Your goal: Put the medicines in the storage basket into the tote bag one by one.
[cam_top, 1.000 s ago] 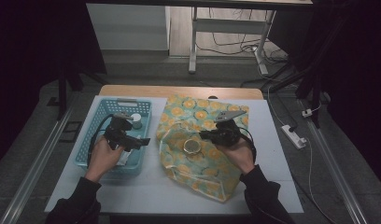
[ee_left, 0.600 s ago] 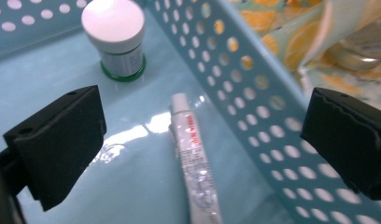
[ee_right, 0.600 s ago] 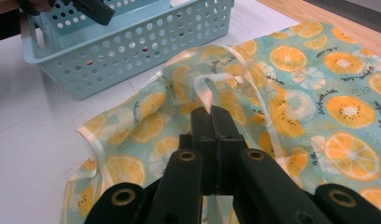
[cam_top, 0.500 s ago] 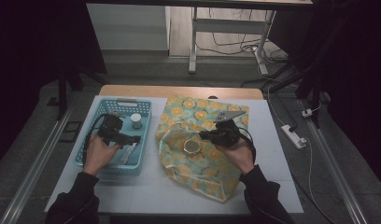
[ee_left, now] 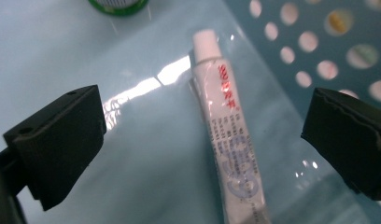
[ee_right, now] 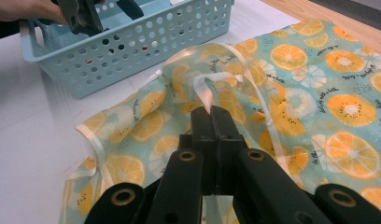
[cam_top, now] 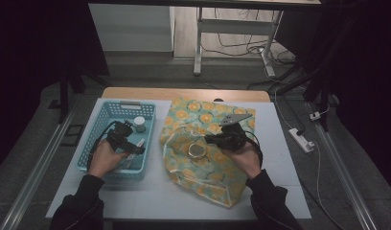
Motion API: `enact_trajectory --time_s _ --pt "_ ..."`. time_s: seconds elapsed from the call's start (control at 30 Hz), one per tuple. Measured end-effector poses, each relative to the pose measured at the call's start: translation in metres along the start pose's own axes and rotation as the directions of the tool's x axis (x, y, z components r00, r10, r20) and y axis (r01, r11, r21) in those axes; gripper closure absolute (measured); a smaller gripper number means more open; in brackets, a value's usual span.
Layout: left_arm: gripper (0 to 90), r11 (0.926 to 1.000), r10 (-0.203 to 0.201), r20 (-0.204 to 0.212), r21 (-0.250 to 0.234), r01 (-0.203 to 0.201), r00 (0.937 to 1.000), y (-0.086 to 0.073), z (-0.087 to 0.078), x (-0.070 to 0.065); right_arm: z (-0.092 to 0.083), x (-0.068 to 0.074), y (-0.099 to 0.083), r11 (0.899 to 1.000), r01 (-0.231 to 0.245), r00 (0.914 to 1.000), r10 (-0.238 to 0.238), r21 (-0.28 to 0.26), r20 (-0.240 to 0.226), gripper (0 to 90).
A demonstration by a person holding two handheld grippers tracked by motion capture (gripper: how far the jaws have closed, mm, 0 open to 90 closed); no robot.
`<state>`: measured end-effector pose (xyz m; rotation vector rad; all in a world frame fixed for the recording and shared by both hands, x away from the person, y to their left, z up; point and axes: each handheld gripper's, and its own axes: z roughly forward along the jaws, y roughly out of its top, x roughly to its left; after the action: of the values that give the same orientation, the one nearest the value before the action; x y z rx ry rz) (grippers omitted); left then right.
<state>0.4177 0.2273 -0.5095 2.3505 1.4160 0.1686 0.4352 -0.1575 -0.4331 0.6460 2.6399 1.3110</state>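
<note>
Inside the basket [cam_top: 103,125], the left gripper [ee_left: 202,140] hangs low with its jaws wide apart, one on either side of the white tube [ee_left: 228,135] lying flat on the basket floor, neither touching it. A green-capped bottle [cam_top: 139,124] stands just beyond. Right of the basket, the right gripper [ee_right: 210,112] is pinched together on the ribbon [ee_right: 205,91] of the orange-print bag [cam_top: 203,143].

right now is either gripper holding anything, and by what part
The right gripper is shut on the ribbon at the mouth of the bag. The left gripper holds nothing; its jaws stand open either side of the tube in the basket.
</note>
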Motion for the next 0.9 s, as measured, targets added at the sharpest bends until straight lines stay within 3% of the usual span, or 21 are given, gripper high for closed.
enact_trajectory --time_s 0.2,0.4,0.53,0.9 --pt "7.9 0.9984 0.01 -0.019 0.055 -0.009 0.9998 0.0007 0.0053 -0.0028 -0.0005 -0.0001 0.0 1.0 0.0 1.0 0.0 0.0 0.0 90.0" --pt "33.9 0.9978 0.02 0.029 0.062 -0.022 0.9994 0.0004 0.0049 -0.0045 -0.0004 -0.0005 -0.0004 1.0 -0.002 1.0 0.002 -0.001 0.0 90.0" --pt "45.1 0.998 0.001 0.035 0.062 -0.004 0.9994 0.0011 0.0042 -0.0037 0.0001 -0.0008 -0.0007 1.0 -0.003 1.0 0.003 0.002 0.0 90.0" --pt "62.7 0.9976 -0.013 0.052 0.069 0.009 0.9986 0.0019 0.0032 -0.0033 0.0009 -0.0016 -0.0014 1.0 -0.004 1.0 0.004 0.005 0.002 90.0"
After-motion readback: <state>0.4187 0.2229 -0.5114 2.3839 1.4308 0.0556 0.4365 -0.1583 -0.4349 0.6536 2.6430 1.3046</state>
